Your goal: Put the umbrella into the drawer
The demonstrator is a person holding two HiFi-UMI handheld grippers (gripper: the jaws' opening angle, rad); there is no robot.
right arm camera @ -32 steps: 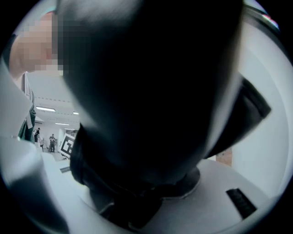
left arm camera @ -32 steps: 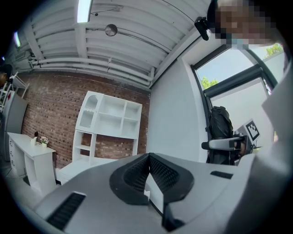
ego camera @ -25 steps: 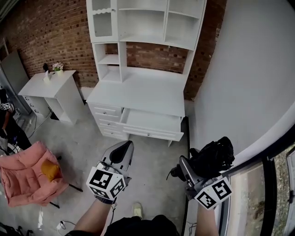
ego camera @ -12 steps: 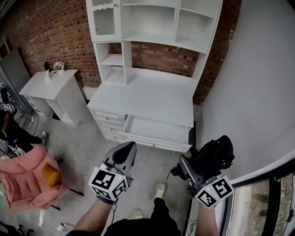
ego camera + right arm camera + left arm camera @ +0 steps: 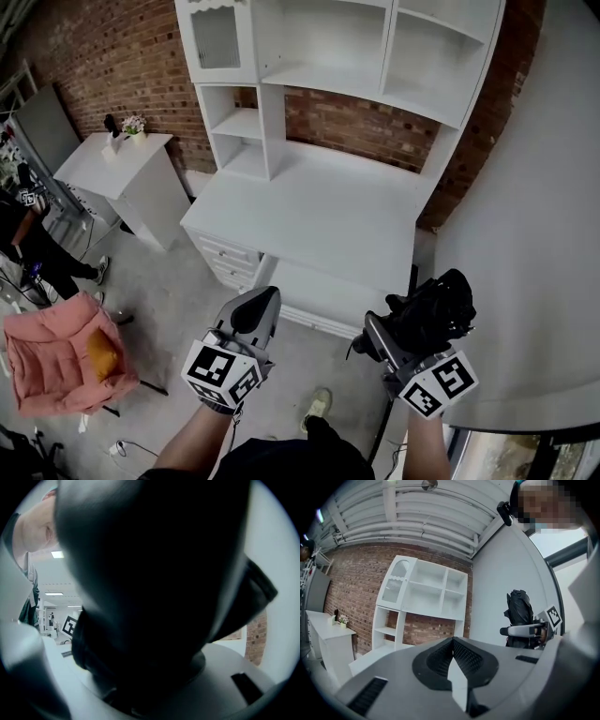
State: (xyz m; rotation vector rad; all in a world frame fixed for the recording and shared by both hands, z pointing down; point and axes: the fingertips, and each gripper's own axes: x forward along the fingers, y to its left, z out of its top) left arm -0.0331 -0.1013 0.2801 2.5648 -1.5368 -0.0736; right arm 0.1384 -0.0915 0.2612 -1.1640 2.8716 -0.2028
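One drawer (image 5: 314, 322) is standing pulled out of the white desk (image 5: 319, 220) just ahead of both grippers, showing only its smooth white floor, while the boxy open shelves (image 5: 347, 47) above it are showing flat painted boards. The right gripper (image 5: 386, 339) is pinching the folded umbrella (image 5: 433, 311) (a crumpled bundle of black fabric) short of the drawer. Beside it, the left gripper (image 5: 262, 300) is showing its ribbed dark pads pressed together, tip to tip.

Left tongs (image 5: 255, 309) level, jaws together, empty. Right tongs (image 5: 394, 330) level, clamped on umbrella (image 5: 436, 309). Both forearms out front.
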